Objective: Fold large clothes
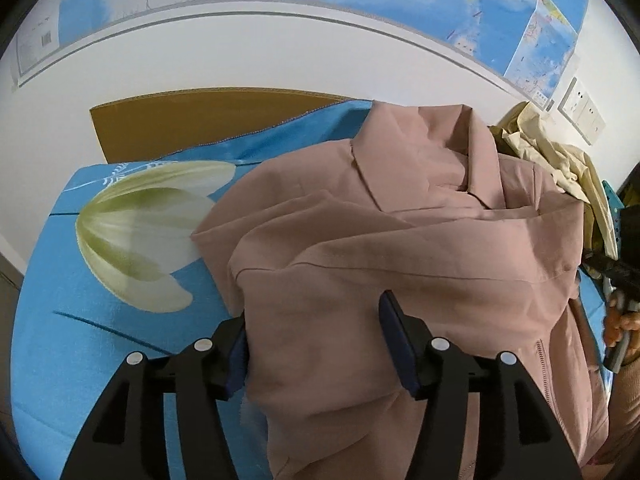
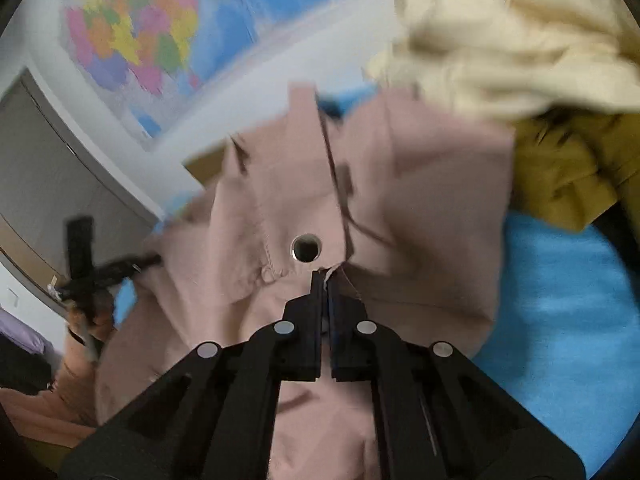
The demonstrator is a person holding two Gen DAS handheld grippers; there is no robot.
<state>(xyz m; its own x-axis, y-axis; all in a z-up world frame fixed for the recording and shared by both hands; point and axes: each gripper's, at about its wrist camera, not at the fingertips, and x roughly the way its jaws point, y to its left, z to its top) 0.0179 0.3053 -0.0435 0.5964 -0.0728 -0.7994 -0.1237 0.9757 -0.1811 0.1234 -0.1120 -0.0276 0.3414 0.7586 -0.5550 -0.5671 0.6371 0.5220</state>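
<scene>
My right gripper (image 2: pixel 325 280) has its jaws pinched tight on an edge of the pink jacket (image 1: pixel 400 248), which lies heaped across the blue floral bedsheet (image 1: pixel 80 360). My left gripper (image 1: pixel 316 344) hangs half open, jacket fabric draped loose between its jaws, the cream garment (image 2: pixel 512 40) bunched just beyond the jacket.

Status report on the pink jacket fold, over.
Left gripper open, fabric between its jaws. Right gripper shut on pink jacket edge. Cream garment and mustard garment piled alongside.
</scene>
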